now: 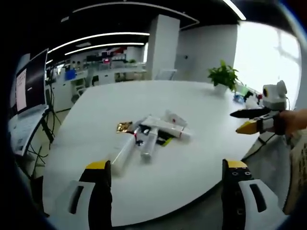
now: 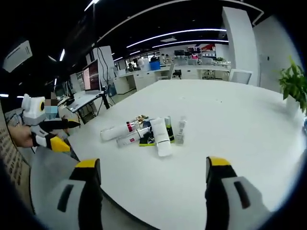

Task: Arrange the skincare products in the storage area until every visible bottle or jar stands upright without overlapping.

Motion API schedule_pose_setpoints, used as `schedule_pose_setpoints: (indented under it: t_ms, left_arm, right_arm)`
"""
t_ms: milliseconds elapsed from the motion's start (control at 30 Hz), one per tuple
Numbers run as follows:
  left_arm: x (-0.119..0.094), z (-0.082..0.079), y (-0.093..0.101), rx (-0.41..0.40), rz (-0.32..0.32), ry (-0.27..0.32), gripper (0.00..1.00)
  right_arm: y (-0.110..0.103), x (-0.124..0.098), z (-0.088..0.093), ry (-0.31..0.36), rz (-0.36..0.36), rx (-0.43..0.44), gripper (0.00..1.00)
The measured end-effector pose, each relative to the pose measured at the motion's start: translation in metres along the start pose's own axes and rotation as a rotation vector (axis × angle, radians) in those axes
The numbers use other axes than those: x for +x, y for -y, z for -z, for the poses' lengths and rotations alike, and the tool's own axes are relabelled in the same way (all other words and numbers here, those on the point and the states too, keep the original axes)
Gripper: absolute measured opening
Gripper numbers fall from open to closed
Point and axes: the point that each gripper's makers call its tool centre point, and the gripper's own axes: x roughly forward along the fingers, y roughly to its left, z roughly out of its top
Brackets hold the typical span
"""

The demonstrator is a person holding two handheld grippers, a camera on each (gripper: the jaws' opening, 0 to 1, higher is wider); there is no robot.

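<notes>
- The left hand-held gripper [image 1: 165,179] hangs over the near edge of a large white surface [image 1: 201,120], its yellow-tipped jaws spread wide with nothing between them.
- The right hand-held gripper [image 2: 153,179] likewise stands open and empty above the surface [image 2: 240,134].
- A cluster of skincare products [image 1: 151,132] lies near the middle of the surface, well apart from both grippers; the tubes rest on their sides, touching and overlapping.
- In the right gripper view the same skincare products [image 2: 146,132] include a white tube [image 2: 160,136] lying flat and a small clear bottle [image 2: 180,130] that appears upright.
- A potted plant [image 1: 223,76] stands at the far edge.
- A monitor [image 2: 92,75] sits on a desk in the office beyond.
</notes>
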Motion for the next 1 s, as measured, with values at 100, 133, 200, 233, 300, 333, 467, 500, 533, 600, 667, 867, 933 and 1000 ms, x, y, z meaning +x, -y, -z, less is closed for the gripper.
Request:
schedule_pose_setpoints:
  t_ms: [100, 133, 200, 233, 300, 333, 467, 500, 533, 600, 667, 867, 933, 1000]
  left_arm:
    - [0.001, 0.001, 0.003, 0.002, 0.017, -0.011, 0.94]
    - [0.001, 0.002, 0.003, 0.004, 0.018, -0.016, 0.93]
    - [0.001, 0.003, 0.004, 0.008, 0.021, -0.022, 0.93]
    - [0.001, 0.003, 0.004, 0.01, 0.022, -0.023, 0.93]
    - [0.002, 0.003, 0.005, 0.017, 0.023, -0.024, 0.93]
    - [0.002, 0.003, 0.005, 0.02, 0.024, -0.024, 0.93]
    - [0.002, 0.003, 0.007, 0.026, 0.032, -0.023, 0.92]
    - [0.002, 0.002, 0.007, 0.022, 0.035, -0.022, 0.92]
    - [0.001, 0.002, 0.007, 0.018, 0.035, -0.018, 0.92]
    - [0.001, 0.0, 0.004, -0.002, 0.032, -0.01, 0.92]
    - [0.0, 0.0, 0.002, -0.031, 0.034, -0.005, 0.92]
    - [0.001, 0.001, 0.003, -0.046, 0.04, -0.013, 0.93]
    - [0.002, 0.003, 0.007, -0.019, 0.053, -0.024, 0.93]
    - [0.003, 0.005, 0.009, -0.005, 0.062, -0.033, 0.93]
  right_arm:
    - [-0.004, 0.002, -0.001, -0.004, -0.006, 0.003, 0.9]
    - [-0.005, 0.002, -0.002, -0.004, -0.008, -0.003, 0.9]
    - [-0.005, 0.004, -0.002, -0.011, -0.01, -0.017, 0.9]
    - [-0.005, 0.006, -0.003, -0.012, -0.01, -0.022, 0.9]
    - [-0.005, 0.007, -0.005, -0.014, -0.011, -0.025, 0.9]
    - [-0.005, 0.009, -0.006, -0.015, -0.011, -0.025, 0.9]
    - [-0.009, 0.015, -0.01, -0.02, -0.025, -0.028, 0.89]
    - [-0.011, 0.017, -0.011, -0.022, -0.03, -0.03, 0.88]
    - [-0.014, 0.02, -0.012, -0.026, -0.039, -0.034, 0.88]
    - [-0.019, 0.024, -0.016, -0.024, -0.051, -0.041, 0.88]
    - [-0.022, 0.027, -0.018, -0.021, -0.059, -0.04, 0.88]
    - [-0.025, 0.034, -0.021, -0.015, -0.069, -0.044, 0.88]
    - [-0.025, 0.036, -0.02, -0.02, -0.068, -0.044, 0.88]
    - [-0.024, 0.04, -0.02, -0.025, -0.069, -0.049, 0.88]
